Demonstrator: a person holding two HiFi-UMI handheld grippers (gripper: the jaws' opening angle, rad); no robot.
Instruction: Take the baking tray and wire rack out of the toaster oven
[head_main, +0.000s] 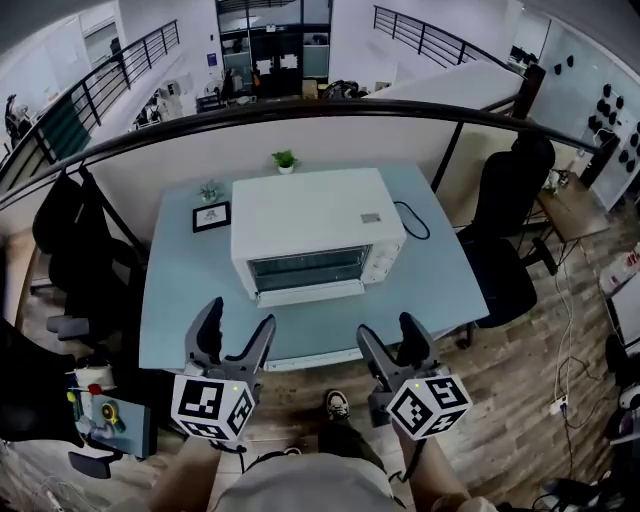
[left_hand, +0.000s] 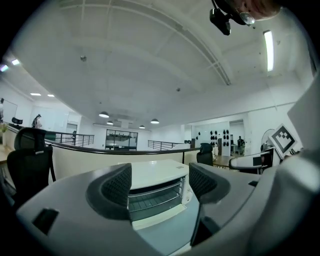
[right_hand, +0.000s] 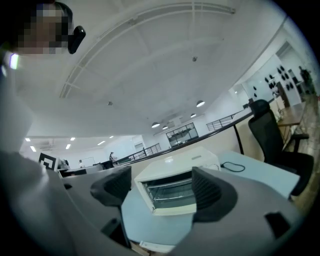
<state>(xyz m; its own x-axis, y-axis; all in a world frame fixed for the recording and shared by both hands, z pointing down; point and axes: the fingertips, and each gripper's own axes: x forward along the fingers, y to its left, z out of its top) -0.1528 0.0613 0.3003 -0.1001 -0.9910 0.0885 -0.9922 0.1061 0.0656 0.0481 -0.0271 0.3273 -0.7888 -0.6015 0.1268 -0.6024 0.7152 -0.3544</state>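
In the head view, the white toaster oven (head_main: 315, 240) is sitting in the middle of the pale blue table (head_main: 180, 300). The left gripper (head_main: 240, 320) and right gripper (head_main: 388, 330) are hovering at the table's near edge, well apart from the oven.

In the left gripper view, the fingers are standing apart, holding nothing, and the wire rack (left_hand: 152, 200) is lying inside the oven.

In the right gripper view, the fingers are likewise standing apart and empty. The baking tray is perhaps lying under the rack, but the oven is too dim to tell.

Blue desk (head_main: 170, 300) ahead of L tongs (head_main: 238, 325); partition (head_main: 140, 175) beyond. Black chair (head_main: 505, 240) right of R tongs (head_main: 390, 335), wood floor (head_main: 520, 380) below. Ceiling lamps (left_hand: 104, 115) on.
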